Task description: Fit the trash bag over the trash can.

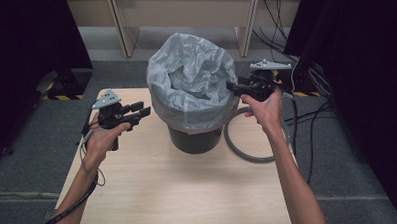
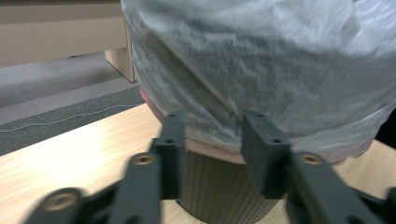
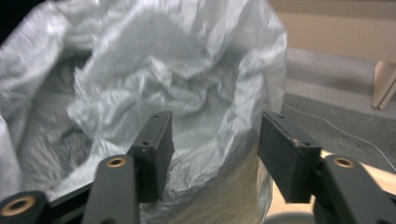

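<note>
My left gripper (image 1: 140, 114) hangs over the tabletop's left edge, jaws apart and empty, just short of the bag (image 1: 190, 77). The bin (image 1: 195, 137) stands near the tabletop's far edge with the bag draped over its rim. My right gripper (image 1: 234, 87) is open around the bag's right rim, pads not pressing.

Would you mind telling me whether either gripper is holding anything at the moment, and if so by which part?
Neither holds anything. The left gripper stands open beside the bin, clear of the bag. The right gripper is open around the bag's rim without pinching it.
</note>
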Tool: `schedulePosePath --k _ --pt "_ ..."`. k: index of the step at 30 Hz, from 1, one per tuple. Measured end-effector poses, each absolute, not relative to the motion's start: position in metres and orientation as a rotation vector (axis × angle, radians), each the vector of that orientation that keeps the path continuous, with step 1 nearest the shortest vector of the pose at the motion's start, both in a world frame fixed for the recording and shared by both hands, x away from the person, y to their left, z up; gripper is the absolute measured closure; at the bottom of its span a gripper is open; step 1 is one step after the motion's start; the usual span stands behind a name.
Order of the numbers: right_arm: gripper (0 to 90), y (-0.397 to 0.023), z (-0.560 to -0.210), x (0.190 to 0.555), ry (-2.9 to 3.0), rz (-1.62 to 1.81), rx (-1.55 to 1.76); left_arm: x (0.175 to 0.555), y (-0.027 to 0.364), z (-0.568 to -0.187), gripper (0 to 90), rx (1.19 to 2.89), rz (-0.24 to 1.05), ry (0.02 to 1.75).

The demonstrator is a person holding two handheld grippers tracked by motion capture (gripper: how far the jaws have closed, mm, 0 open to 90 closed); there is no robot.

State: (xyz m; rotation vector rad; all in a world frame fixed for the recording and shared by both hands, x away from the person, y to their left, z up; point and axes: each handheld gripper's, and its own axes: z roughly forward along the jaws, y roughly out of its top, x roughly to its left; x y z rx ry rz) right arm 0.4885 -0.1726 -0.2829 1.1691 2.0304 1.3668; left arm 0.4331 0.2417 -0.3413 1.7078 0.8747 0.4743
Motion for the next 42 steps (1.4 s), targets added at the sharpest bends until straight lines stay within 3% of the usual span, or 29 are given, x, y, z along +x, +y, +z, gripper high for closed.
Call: schedulePosePath --k 6,10,19,22,25,32,37,42 --pt "54.8 -0.172 -0.286 0.512 1.968 1.304 1.173 0.433 0.243 -0.336 45.6 1.684 0.466 0.882" --pt "45.8 -0.173 -0.285 0.527 1.903 1.296 1.176 0.433 0.246 -0.334 43.5 1.668 0.462 0.894" --pt "39.3 -0.166 -0.267 0.478 2.024 1.328 1.109 0.431 0.253 -0.333 42.7 1.660 0.480 0.913" --pt "42.0 -0.165 -0.267 0.466 2.032 1.307 1.113 0.431 0.252 -0.333 42.7 1.666 0.477 0.910" --pt "50.1 -0.166 -0.270 0.464 2.046 1.242 1.108 0.431 0.252 -0.332 42.5 1.667 0.475 0.911" --pt "54.7 -0.170 -0.280 0.501 1.975 1.234 1.148 0.432 0.252 -0.333 41.0 1.670 0.468 0.915" --pt "48.1 -0.174 -0.281 0.528 1.948 1.270 1.160 0.432 0.255 -0.333 41.0 1.668 0.467 0.914" --pt "43.0 -0.170 -0.265 0.507 1.976 1.316 1.124 0.434 0.255 -0.333 40.9 1.666 0.469 0.920"
